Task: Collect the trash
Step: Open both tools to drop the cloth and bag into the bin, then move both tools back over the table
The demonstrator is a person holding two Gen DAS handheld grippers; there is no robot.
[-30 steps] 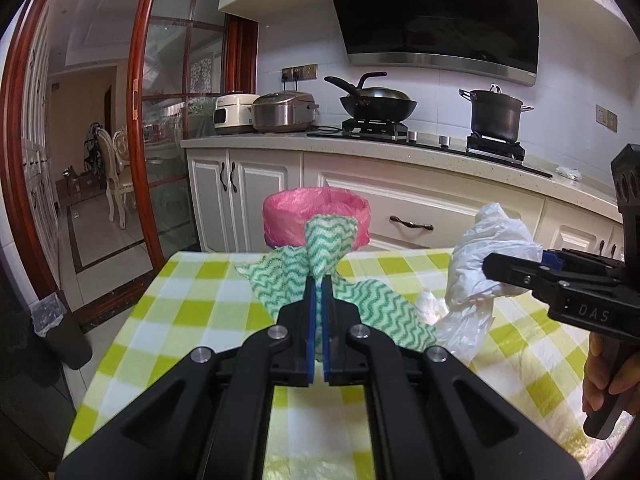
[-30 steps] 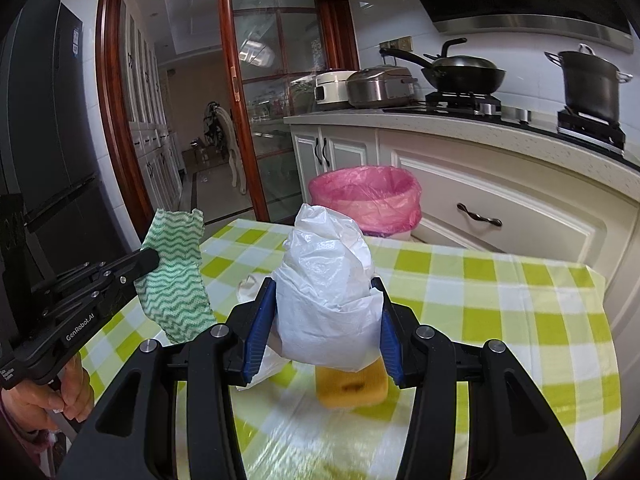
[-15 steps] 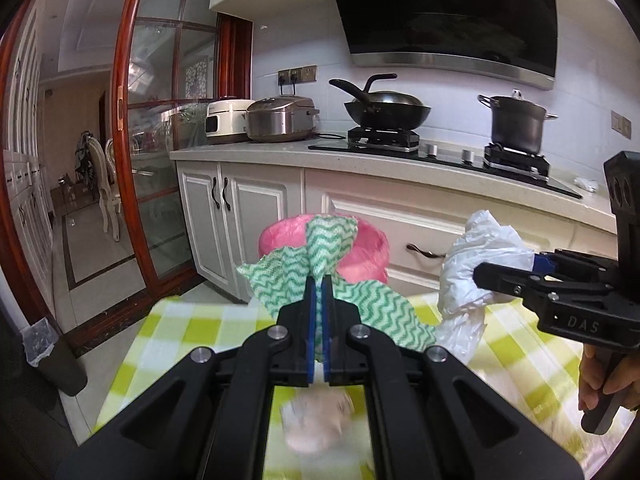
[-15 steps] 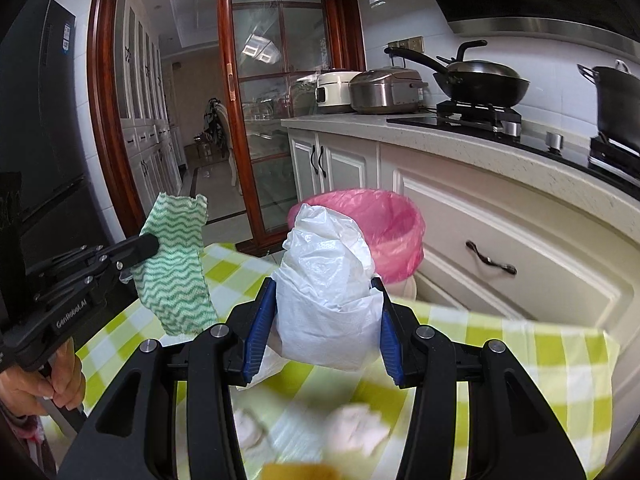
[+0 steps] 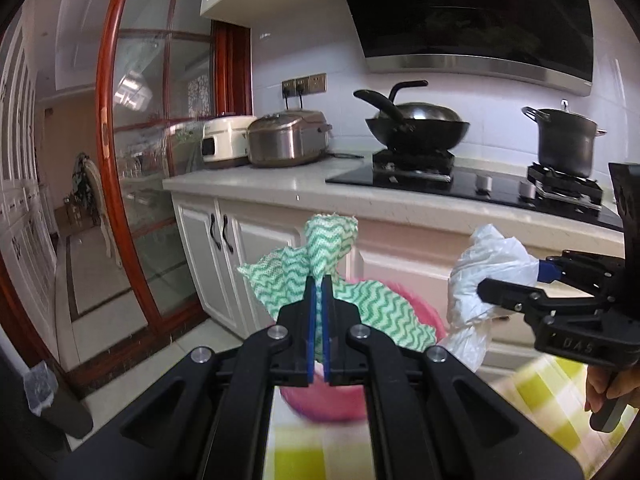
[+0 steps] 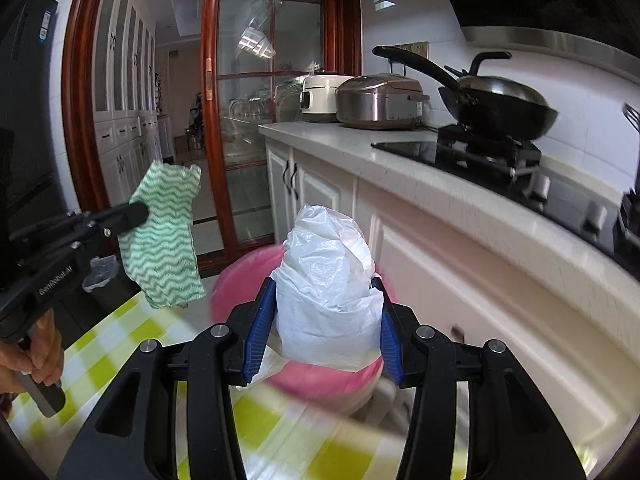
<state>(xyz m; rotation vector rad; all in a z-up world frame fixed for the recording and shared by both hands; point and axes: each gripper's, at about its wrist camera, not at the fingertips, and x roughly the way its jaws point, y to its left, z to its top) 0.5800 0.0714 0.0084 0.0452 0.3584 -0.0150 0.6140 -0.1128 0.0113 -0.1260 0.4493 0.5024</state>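
left gripper black linkage arms, blue pads inside jaws, silver screws behind them, right gripper same build, "GenRobot.AI" and "DAS" lettering on side plates, bare hands on grey handles

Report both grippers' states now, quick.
Left gripper: shut on the green wavy-striped cloth.
Right gripper: shut on the crumpled white plastic bag.

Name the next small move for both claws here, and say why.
Probably carry both a little further forward until each load hangs over the pink-lined bin, then open. The left claw pinches the green wavy cloth, the right claw clamps the white plastic bag, and the bin sits just beyond them.
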